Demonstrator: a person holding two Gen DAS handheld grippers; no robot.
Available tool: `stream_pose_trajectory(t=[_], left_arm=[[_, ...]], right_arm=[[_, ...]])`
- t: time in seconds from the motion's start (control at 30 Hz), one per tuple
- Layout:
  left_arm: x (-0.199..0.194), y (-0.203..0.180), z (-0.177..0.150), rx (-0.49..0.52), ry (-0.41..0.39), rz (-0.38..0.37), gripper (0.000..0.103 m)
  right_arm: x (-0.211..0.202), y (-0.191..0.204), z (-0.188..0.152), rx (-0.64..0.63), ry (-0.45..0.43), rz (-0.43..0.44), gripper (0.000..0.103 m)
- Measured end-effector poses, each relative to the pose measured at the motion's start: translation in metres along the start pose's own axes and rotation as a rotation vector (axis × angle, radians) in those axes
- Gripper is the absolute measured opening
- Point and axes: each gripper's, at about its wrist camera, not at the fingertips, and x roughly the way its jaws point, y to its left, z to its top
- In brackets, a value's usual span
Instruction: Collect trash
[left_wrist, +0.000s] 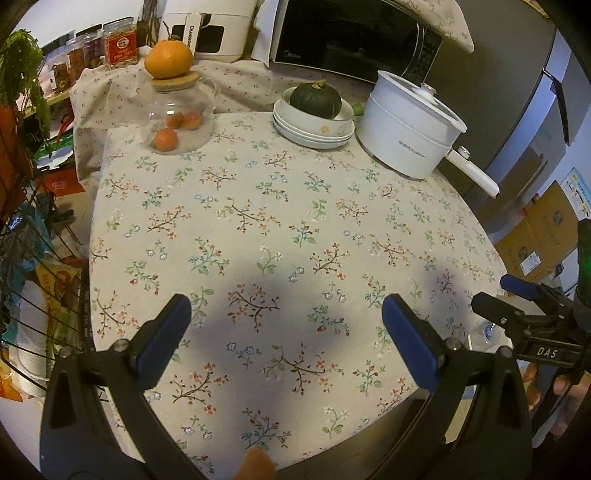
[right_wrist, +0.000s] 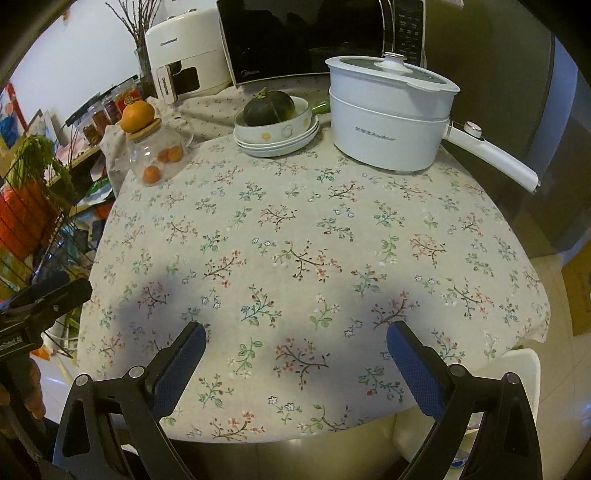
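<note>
Where the claws hang: over the near edge of the table, side by side, both angled down at its flowered cloth.
Left claw: jaws wide apart, only cloth between the blue pads.
Right claw: jaws wide apart too, nothing gripped.
Trash: a clear plastic thing shows past the table's near right edge, lower than the tabletop and just beside the right claw; what it lies in I cannot tell.
Far left: a glass jar holding small oranges, with one orange on its wooden lid.
Far middle: stacked bowls with a dark green squash on top.
Far right: a white lidded pot, handle pointing right.
Behind: a black microwave.
</note>
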Motion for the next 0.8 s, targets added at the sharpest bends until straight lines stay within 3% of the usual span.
stream_pose_trajectory(t=[0.4,0.8], left_arm=[[-0.015,0.015,0.003,-0.021,-0.037,0.025,0.102],[-0.015,0.032,0.003,-0.042,-0.04,0.047,0.102]], right_arm=[[-0.026,0.015,-0.005,-0.062,-0.083,-0.05,0.1],[-0.02,0.028,0.004,-0.07,-0.096,-0.048,0.1]])
